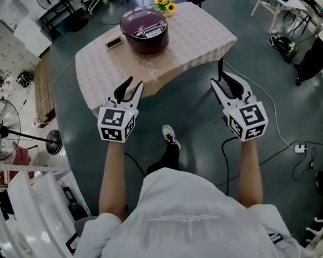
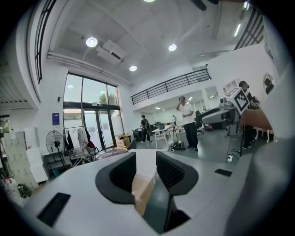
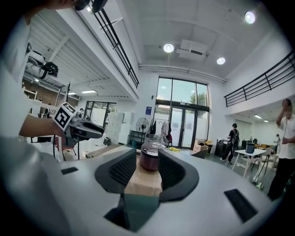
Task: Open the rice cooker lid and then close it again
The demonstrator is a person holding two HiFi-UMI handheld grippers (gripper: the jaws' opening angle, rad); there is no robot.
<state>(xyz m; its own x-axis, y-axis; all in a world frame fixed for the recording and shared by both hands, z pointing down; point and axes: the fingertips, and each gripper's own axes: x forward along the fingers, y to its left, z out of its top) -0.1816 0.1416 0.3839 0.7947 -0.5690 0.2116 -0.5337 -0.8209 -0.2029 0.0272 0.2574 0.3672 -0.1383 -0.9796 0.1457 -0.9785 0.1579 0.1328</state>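
Observation:
A maroon rice cooker (image 1: 145,30) with its lid down stands on a table (image 1: 198,35) covered in a pale checked cloth. Both grippers hang in the air on the near side of the table, well short of the cooker. My left gripper (image 1: 130,87) is near the table's front left edge, jaws apart and empty. My right gripper (image 1: 221,81) is off the table's front right corner, jaws also apart and empty. In the right gripper view the cooker (image 3: 150,159) shows far off between the jaws. In the left gripper view only its lid (image 2: 109,152) peeks out behind the left jaw.
Yellow flowers (image 1: 164,5) and a small brown box (image 1: 114,42) share the table with the cooker. Standing fans (image 1: 1,130) are at the left, and cables with a power strip (image 1: 299,147) lie on the floor at the right. People stand far back in the hall.

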